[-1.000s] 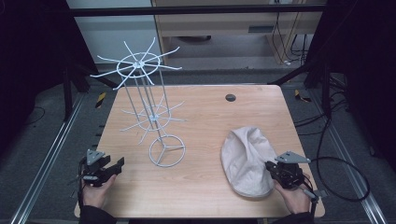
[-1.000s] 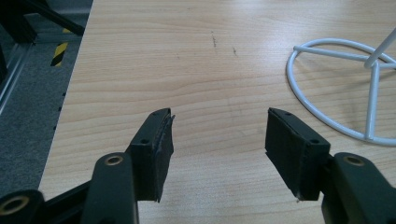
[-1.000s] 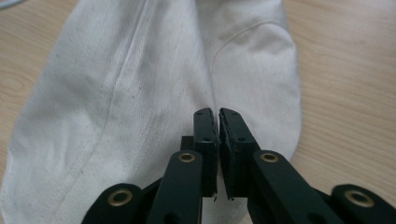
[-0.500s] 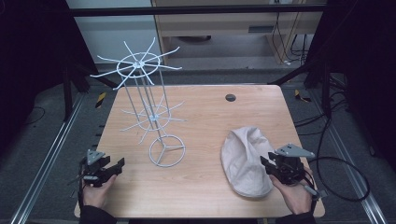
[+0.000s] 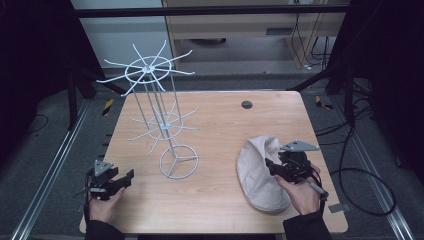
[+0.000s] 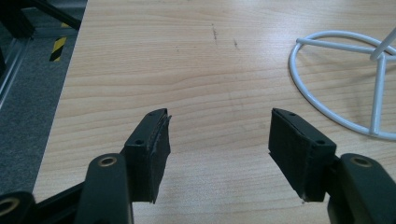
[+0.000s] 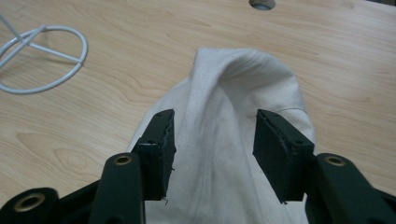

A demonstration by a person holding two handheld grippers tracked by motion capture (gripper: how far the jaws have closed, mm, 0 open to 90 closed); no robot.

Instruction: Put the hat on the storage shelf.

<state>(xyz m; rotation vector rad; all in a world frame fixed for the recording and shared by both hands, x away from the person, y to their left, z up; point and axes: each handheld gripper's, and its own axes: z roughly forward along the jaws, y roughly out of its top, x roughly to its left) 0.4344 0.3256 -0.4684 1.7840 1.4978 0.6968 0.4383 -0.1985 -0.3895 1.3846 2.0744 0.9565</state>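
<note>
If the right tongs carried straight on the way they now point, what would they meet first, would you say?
Most likely the raised fold of the cream cap, which lies directly ahead between the open right tongs; depth is hard to judge.

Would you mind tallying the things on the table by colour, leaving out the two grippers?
White, the wire display stand: 1
Cream, the cloth cap: 1
Total: 2
</note>
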